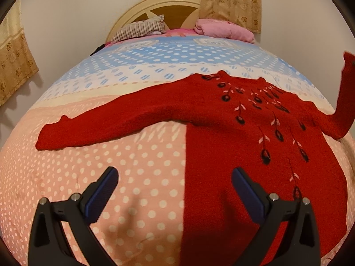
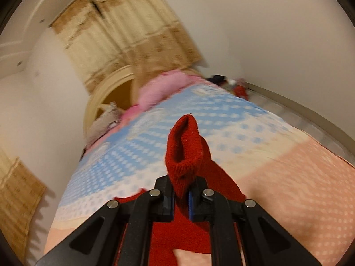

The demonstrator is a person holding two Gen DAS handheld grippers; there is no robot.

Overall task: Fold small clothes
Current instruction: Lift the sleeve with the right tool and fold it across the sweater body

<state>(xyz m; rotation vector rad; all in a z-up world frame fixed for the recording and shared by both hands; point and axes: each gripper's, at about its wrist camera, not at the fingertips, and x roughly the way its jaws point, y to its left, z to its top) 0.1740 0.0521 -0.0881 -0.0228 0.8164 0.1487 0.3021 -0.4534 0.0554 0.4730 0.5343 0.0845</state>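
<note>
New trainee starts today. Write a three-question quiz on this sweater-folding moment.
1. True or false: the left tongs are clamped on the red sweater.
2. Which part of the sweater do the right tongs hold? A) hem B) sleeve cuff C) collar
3. Fill in: the other sleeve lies flat on the polka-dot ____.

Key: 1 false, they are open; 2 B; 3 bedspread.

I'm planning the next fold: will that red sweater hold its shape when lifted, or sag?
Probably sag: the sleeve lifted by the right claw droops limply back to the red sweater. The knit looks fuzzy, so it likely grips the pads rather than slipping. Its spread sleeve on the bedsheet would likely trail.
</note>
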